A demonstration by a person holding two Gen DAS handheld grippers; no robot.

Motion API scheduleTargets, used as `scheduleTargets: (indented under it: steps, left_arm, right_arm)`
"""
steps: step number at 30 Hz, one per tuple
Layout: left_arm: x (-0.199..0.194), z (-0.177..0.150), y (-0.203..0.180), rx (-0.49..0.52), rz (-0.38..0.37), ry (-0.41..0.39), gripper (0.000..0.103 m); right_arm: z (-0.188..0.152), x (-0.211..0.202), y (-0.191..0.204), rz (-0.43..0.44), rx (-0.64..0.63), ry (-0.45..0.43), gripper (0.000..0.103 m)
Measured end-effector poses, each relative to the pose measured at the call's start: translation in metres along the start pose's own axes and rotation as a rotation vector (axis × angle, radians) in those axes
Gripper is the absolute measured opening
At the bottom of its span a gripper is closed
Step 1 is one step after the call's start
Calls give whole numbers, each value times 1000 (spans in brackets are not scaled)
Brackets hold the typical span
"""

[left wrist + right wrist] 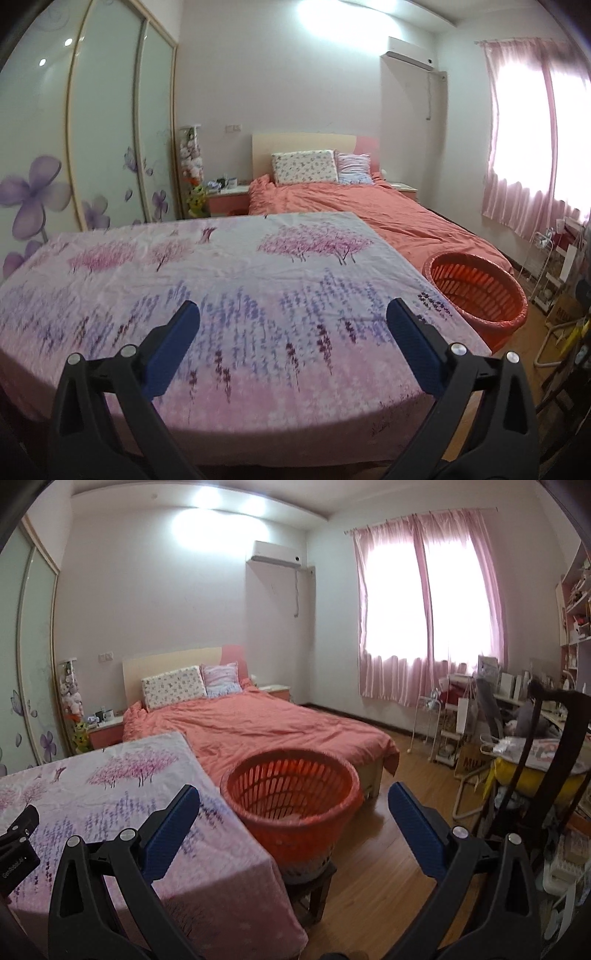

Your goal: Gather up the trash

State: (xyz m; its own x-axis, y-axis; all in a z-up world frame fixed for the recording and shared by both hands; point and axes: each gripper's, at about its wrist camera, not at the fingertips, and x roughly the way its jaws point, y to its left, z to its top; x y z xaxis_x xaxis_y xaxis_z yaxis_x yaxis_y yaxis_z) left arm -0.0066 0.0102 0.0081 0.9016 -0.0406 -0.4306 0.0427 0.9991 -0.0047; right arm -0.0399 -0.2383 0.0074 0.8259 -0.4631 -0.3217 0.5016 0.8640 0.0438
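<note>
I hold two grippers, and both have their blue-padded jaws spread wide with nothing between them. My left gripper [293, 314] hangs over the table [236, 266], which is covered by one cloth printed with pink trees and purple lavender. My right gripper [293, 799] hangs past the table's right edge, pointing toward the basket [291, 805].

There is one basket, orange-red plastic with slotted walls, standing just beside the table's right edge on a small dark stool [314, 890]. Through its mouth I see a pale patch low down, but I cannot tell what it is. I see no piece of trash on the cloth in either view.

Behind the table stands one bed [258, 731] under a salmon cover, with two pillows [173, 688] at the headboard, one flowered and one striped pink. One nightstand stands at each side of the bed. One air conditioner [277, 555] sits high on the wall, and one window carries pink curtains [424, 613]. In the right wrist view, part of my left gripper shows at the left edge, over the cloth.
</note>
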Motion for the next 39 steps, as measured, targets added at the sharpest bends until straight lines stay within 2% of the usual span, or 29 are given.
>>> scheduleTargets:
  steps: [6,14,39]
  left_arm:
    - [-2,-10,2,-22,24,22,99]
    - [-2,-17,-1,-14,20,39,99]
    - [-1,-22,-8,-18,-5,66,99]
  right_arm:
    - [-9,-3,7,-54,-28,12,101]
    - [-22,0,6,-38,-22,88,101]
    - [-31,1,9,-9,-22,133,101]
